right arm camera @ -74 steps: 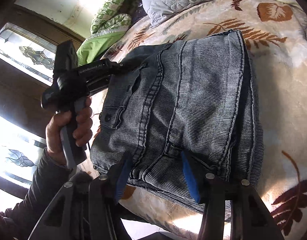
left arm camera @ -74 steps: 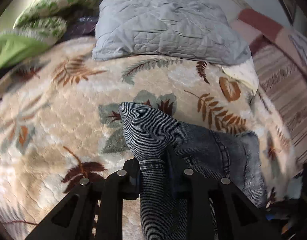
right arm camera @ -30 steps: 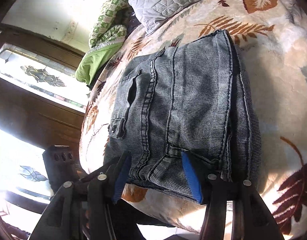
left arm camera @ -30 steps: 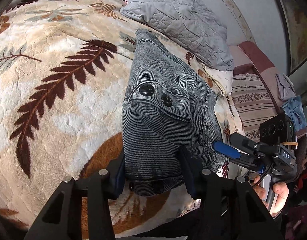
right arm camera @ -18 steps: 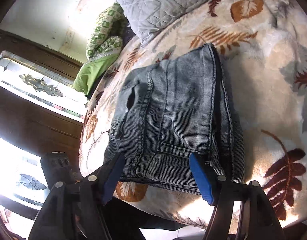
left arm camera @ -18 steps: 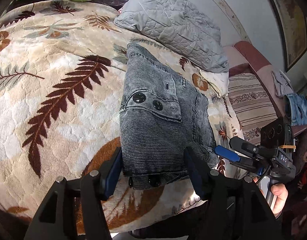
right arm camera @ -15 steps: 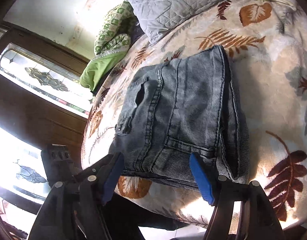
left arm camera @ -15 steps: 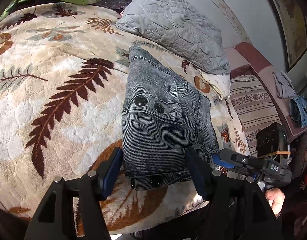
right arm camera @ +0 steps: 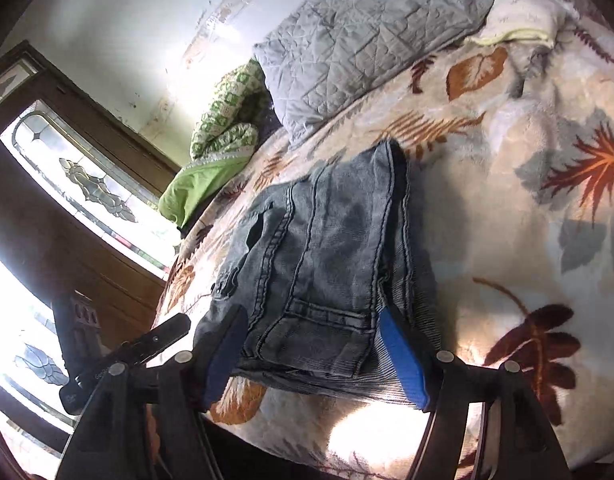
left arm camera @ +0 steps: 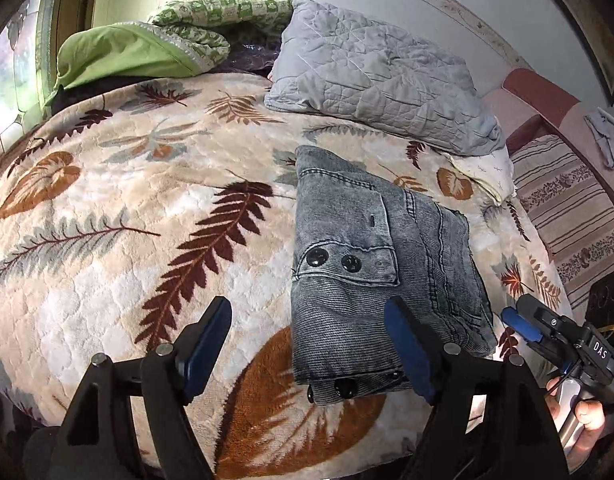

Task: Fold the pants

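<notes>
The grey denim pants [left arm camera: 371, 264] lie folded into a compact rectangle on the leaf-patterned blanket [left arm camera: 127, 220], near the bed's front edge. They also show in the right wrist view [right arm camera: 327, 264]. My left gripper [left arm camera: 307, 344] is open and empty, its jaws wide apart just short of the pants' near edge. My right gripper [right arm camera: 315, 352] is open and empty, straddling the pants' near corner without gripping it. The right gripper also shows in the left wrist view [left arm camera: 523, 328], held by a hand at the bed's right edge.
A grey quilted pillow [left arm camera: 371, 76] and green bedding [left arm camera: 147, 48] lie at the head of the bed. A striped sofa [left arm camera: 563, 200] stands to the right. A wooden window frame with patterned glass [right arm camera: 91, 188] lies left of the bed.
Both grippers have let go of the pants, opened wide and pulled back from them. The folded pants now rest flat on the blanket.
</notes>
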Demonstrator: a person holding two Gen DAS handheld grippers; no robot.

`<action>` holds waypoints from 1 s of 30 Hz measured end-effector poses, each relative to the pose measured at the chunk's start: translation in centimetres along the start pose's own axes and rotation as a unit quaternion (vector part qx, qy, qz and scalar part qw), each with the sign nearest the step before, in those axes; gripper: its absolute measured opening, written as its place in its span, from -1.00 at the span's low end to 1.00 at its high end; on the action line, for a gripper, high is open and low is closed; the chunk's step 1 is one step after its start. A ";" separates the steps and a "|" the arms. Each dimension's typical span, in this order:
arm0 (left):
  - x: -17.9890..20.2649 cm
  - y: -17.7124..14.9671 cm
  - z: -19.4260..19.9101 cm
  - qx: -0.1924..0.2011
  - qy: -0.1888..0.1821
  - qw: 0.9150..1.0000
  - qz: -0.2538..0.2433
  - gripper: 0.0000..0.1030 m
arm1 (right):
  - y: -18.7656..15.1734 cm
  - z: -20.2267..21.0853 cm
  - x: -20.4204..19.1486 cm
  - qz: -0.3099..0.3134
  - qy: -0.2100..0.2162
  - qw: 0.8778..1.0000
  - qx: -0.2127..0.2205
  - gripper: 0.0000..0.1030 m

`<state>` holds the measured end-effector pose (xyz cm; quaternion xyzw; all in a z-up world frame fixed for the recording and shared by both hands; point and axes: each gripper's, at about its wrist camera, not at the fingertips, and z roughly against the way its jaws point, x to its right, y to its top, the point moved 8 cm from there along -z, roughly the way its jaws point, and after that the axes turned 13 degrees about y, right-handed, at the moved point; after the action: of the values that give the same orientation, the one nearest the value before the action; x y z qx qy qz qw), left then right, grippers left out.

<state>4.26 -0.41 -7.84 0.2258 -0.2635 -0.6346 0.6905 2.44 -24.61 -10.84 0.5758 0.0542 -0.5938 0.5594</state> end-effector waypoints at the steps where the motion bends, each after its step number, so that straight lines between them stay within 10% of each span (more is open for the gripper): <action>1: -0.2 0.3 0.0 0.004 0.009 1.000 0.000 0.56 | 0.5 0.6 -0.1 0.006 -0.008 1.000 0.019 0.40; 10: -1.8 0.6 -1.9 -0.027 0.056 0.998 0.007 0.57 | 1.7 0.6 1.9 -0.037 -0.021 0.999 0.015 0.45; 23: 1.6 0.8 -7.3 -0.145 -0.049 0.987 0.044 0.62 | 4.1 -4.7 6.5 -0.102 -0.084 0.985 -0.113 0.51; 30: 1.9 0.8 -7.6 -0.153 -0.062 0.985 0.060 0.66 | 3.1 -6.5 5.0 -0.085 -0.046 0.987 -0.130 0.53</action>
<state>9.92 -2.45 -12.98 0.0617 -0.2189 -0.6377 0.7360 10.16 -24.18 -14.91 0.4636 0.1544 -0.6526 0.5791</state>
